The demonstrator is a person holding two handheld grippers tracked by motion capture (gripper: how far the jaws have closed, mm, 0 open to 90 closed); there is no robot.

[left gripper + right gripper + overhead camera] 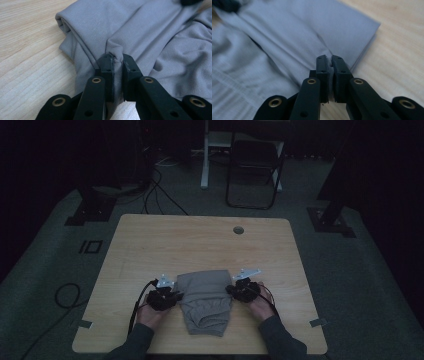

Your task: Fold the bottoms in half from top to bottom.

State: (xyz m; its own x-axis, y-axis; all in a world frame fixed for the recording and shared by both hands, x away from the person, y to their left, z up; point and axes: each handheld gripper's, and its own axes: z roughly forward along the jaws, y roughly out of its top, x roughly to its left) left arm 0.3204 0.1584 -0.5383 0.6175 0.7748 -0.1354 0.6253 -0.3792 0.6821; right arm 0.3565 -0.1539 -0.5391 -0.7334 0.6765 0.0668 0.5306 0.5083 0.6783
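Left gripper (117, 58) and right gripper (329, 58) each pinch a fold of the grey shorts (205, 302), which lie near the table's (150, 240) near edge between them; judged best: lift both evenly, keep grips tight, fold away.

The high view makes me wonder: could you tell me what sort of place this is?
Probably a dim lab or recording room: a bare wooden table on grey carpet, cables trailing across the floor, dark stand bases beside it and a folding chair behind.
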